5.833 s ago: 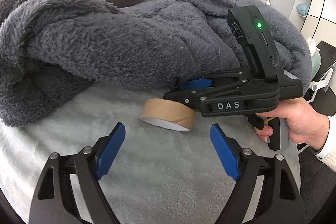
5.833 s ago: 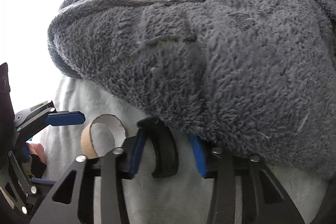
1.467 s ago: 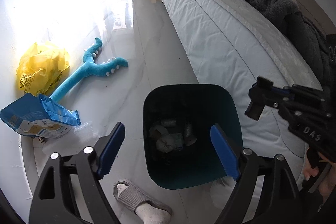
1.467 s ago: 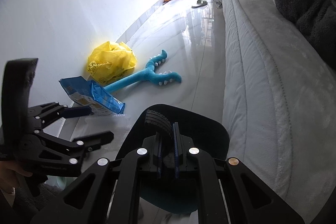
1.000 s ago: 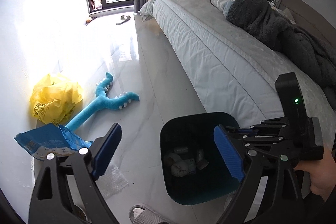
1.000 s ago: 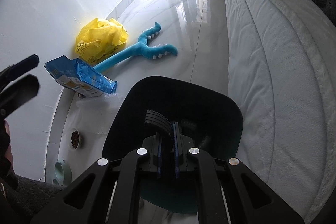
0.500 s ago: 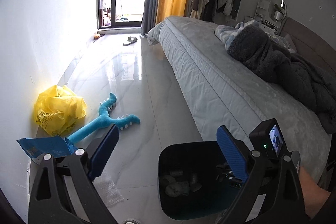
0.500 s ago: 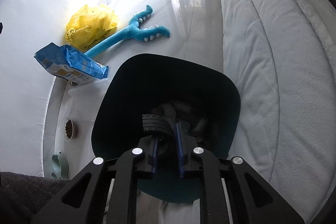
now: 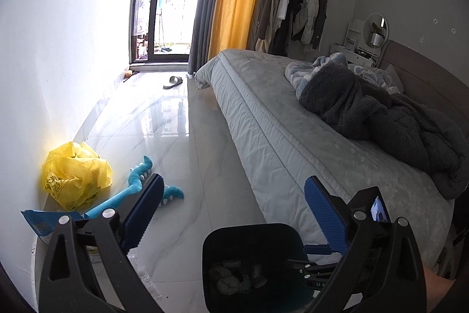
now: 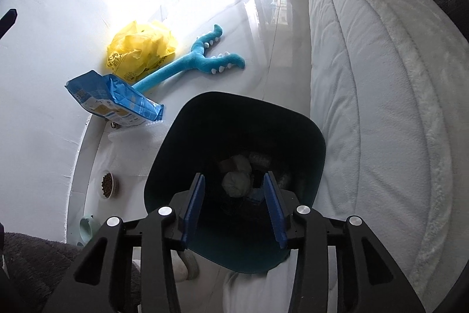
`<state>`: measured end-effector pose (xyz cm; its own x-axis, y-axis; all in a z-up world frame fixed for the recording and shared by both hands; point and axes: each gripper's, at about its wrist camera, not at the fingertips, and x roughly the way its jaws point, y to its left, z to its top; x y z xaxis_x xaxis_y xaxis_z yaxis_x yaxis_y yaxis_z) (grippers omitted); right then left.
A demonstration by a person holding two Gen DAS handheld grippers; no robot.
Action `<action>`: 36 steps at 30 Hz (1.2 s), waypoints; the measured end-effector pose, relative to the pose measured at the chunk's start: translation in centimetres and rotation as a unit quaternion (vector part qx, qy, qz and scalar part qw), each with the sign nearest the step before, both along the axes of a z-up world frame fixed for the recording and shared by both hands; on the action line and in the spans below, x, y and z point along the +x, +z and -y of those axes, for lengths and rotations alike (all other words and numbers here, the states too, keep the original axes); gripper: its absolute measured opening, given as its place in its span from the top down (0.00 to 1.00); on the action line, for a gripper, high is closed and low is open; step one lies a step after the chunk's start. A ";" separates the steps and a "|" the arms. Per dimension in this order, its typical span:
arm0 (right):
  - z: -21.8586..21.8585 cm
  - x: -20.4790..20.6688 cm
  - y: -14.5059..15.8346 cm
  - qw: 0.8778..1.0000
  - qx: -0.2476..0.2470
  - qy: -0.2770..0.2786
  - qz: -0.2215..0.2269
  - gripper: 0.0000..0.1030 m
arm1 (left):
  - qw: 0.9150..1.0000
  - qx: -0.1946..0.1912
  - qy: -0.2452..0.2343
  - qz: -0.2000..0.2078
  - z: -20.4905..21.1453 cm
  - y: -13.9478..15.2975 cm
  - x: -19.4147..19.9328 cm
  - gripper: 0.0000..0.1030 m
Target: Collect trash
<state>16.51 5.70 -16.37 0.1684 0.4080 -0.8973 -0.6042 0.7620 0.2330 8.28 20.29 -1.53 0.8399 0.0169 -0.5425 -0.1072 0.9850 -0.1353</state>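
A dark teal trash bin stands on the floor beside the bed, with crumpled trash at its bottom. My right gripper is open and empty, right above the bin's mouth. The bin also shows at the bottom of the left wrist view, with the right gripper over it. My left gripper is open and empty, held higher and looking across the room.
A yellow plastic bag, a blue plush toy and a blue pouch lie on the white floor by the wall. A pet food bowl sits near the wall. The bed runs along the right, with a grey blanket on it.
My right gripper has opened over the bin and the black piece it held is gone from its jaws. My left gripper has tilted up toward the room.
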 end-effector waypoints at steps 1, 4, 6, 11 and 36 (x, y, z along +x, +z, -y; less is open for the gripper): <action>0.3 -0.2 0.5 1.000 0.006 -0.001 0.007 0.54 | 1.000 0.003 0.000 0.000 0.3 0.1 0.0 0.04; 1.4 -0.6 2.2 0.999 0.021 -0.006 0.028 0.50 | 1.000 0.008 0.005 -0.002 1.2 0.0 0.1 0.04; 2.2 -0.9 3.4 0.999 0.028 -0.012 0.045 0.49 | 1.000 0.009 0.004 -0.006 1.9 0.0 0.2 0.04; 5.8 -1.4 7.3 0.993 0.062 -0.045 0.094 0.35 | 1.000 0.020 -0.004 0.016 3.9 1.3 -0.2 0.04; 28.0 -12.0 21.3 0.917 0.087 -0.179 0.346 0.03 | 0.994 0.073 -0.015 0.085 13.5 5.7 -8.8 0.03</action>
<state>4.50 -22.29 4.89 0.8238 0.3422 -0.4520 -0.3714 0.9281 0.0257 -0.50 6.81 4.14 0.9205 0.0577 -0.3865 -0.0645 0.9979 -0.0046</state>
